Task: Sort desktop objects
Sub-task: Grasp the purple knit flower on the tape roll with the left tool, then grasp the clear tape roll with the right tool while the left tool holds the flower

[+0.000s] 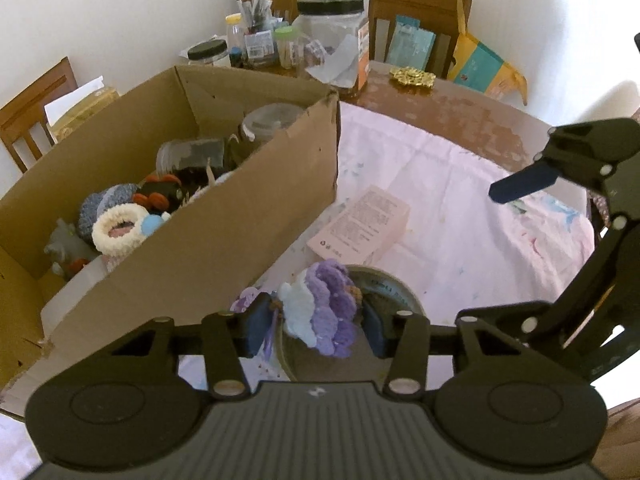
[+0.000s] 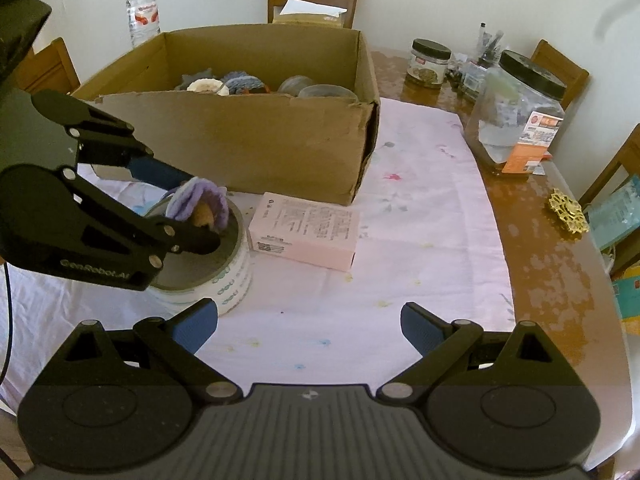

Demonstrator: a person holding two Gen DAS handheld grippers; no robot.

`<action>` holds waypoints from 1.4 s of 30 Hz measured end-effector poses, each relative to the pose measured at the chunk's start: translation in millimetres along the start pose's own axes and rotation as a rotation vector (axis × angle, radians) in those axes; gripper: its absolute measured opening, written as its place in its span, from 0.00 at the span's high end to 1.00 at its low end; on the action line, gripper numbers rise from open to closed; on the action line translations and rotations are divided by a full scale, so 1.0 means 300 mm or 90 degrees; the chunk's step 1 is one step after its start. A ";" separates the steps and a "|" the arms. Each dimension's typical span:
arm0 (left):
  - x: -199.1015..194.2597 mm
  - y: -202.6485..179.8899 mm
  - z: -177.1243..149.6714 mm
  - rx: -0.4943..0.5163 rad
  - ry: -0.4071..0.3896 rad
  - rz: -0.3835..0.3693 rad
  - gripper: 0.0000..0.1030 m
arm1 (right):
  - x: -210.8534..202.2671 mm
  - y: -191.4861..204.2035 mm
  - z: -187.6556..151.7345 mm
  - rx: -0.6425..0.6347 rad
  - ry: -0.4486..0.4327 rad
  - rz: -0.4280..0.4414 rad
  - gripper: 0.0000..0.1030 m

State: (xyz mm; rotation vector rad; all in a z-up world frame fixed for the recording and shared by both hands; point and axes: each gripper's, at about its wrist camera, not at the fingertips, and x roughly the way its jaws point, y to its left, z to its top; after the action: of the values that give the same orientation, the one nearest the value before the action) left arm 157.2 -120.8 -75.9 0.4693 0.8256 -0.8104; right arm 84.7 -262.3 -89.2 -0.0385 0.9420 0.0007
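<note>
A purple and white crochet flower point(image 1: 320, 316) sits on top of a roll of tape point(image 1: 394, 290), close to the near wall of the cardboard box point(image 1: 240, 220). My left gripper point(image 1: 315, 330) is shut on the flower, its blue pads pressing both sides. In the right wrist view the left gripper point(image 2: 196, 210) holds the flower point(image 2: 196, 200) over the tape roll point(image 2: 212, 280). My right gripper point(image 2: 310, 330) hangs open over the pink cloth with nothing between its fingers. A pink carton point(image 2: 308, 232) lies flat beside the roll. The box point(image 2: 260, 140) holds crochet toys and jars.
A big black-lidded jar point(image 2: 516, 112), a smaller jar point(image 2: 428, 64) and a pen holder stand at the back right. A gold ornament point(image 2: 568, 210) lies on bare table. A water bottle point(image 2: 142, 10) stands behind the box. Wooden chairs ring the table.
</note>
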 end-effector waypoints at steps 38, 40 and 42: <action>-0.106 0.115 -0.004 -0.054 -0.026 0.016 0.57 | 0.150 0.237 0.094 -0.099 -0.022 0.078 0.14; -0.110 0.119 -0.004 -0.059 -0.025 0.015 0.57 | 0.150 0.239 0.096 -0.098 -0.023 0.075 0.15; -0.114 0.119 -0.006 -0.061 -0.024 0.015 0.57 | 0.148 0.236 0.097 -0.097 -0.021 0.075 0.15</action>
State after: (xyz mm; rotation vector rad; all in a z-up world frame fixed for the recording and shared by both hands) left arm 170.2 -82.6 -47.6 0.3776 0.8180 -0.7524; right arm 133.0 -191.3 -110.2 -0.1233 0.9081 0.1818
